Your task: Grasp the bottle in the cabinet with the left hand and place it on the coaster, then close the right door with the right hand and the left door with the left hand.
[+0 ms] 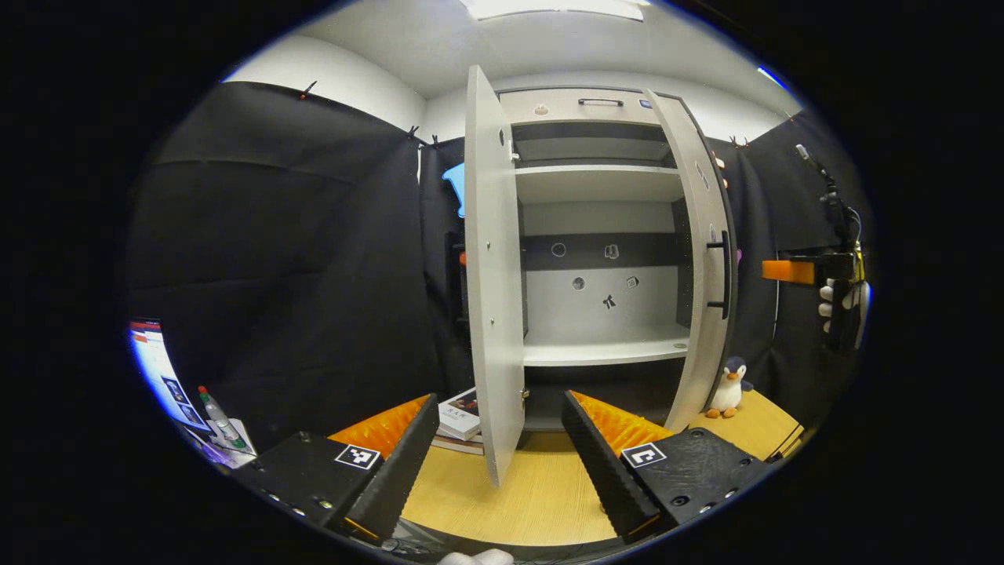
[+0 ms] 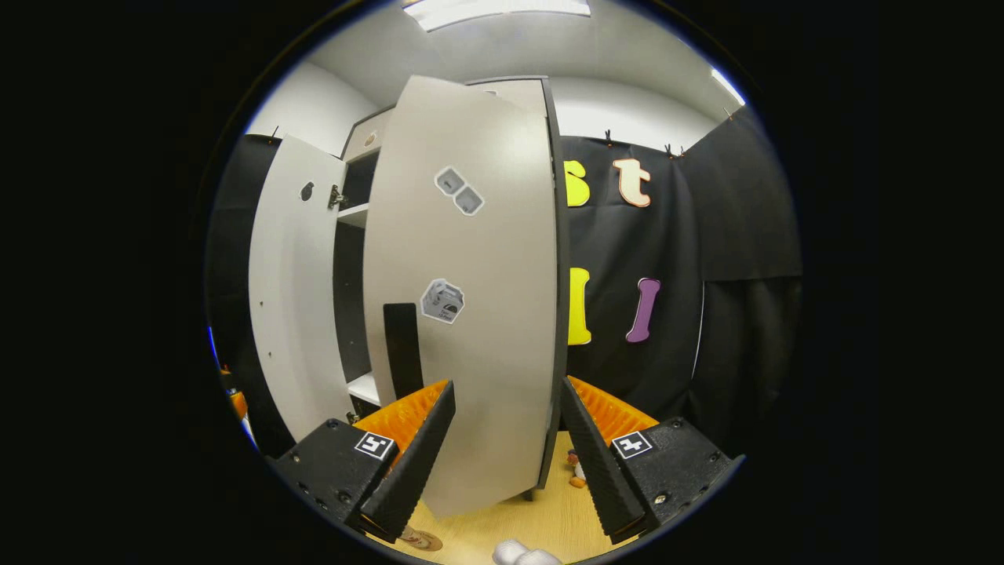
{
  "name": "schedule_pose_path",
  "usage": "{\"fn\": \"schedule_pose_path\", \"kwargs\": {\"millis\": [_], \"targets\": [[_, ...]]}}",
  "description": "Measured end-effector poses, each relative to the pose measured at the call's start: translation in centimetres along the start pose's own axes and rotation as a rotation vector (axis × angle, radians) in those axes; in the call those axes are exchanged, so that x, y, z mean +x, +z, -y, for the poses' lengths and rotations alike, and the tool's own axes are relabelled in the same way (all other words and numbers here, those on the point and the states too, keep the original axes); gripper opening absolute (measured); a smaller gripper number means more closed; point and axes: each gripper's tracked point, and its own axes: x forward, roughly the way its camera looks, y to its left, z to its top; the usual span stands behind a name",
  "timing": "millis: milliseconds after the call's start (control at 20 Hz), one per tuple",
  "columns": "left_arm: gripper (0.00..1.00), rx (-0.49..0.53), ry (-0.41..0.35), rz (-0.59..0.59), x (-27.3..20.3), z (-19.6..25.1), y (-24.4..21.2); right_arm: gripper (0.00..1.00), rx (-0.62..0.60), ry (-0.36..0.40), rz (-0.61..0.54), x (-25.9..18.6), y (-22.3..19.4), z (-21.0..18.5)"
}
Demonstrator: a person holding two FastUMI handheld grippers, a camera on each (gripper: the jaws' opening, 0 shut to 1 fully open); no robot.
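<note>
In the left gripper view, we see the left gripper (image 1: 498, 463) spread wide and empty above the wooden table (image 1: 510, 502), with the edge of the left door (image 1: 492, 298) standing between its fingers. Beyond it lie the cabinet's white shelves (image 1: 600, 349), and farther right a toy penguin (image 1: 728, 388) and the other gripper (image 1: 792, 271). In the right gripper view, the right gripper (image 2: 506, 459) gapes equally wide, holding nothing, with the right door (image 2: 478, 314) rising between its fingers. We cannot locate the bottle or coaster.

No text, label or number can be read anywhere.
</note>
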Motion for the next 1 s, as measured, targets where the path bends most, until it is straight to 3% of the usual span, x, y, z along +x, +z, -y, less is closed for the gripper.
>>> {"fn": "schedule_pose_path", "kwargs": {"millis": [350,750,1000], "targets": [[0.95,0.034,0.064,0.039,3.6,-6.6,2.4,0.83,0.003,0.042,0.003,-7.1,-1.3,-2.8],[0.95,0.089,0.125,0.11,9.8,-13.0,6.3,0.83,0.023,-0.004,-0.083,-13.2,-6.6,-4.3],[0.95,0.088,0.117,0.119,13.8,-14.3,7.8,0.83,0.021,-0.035,-0.131,-14.9,-8.1,-3.9]]}}
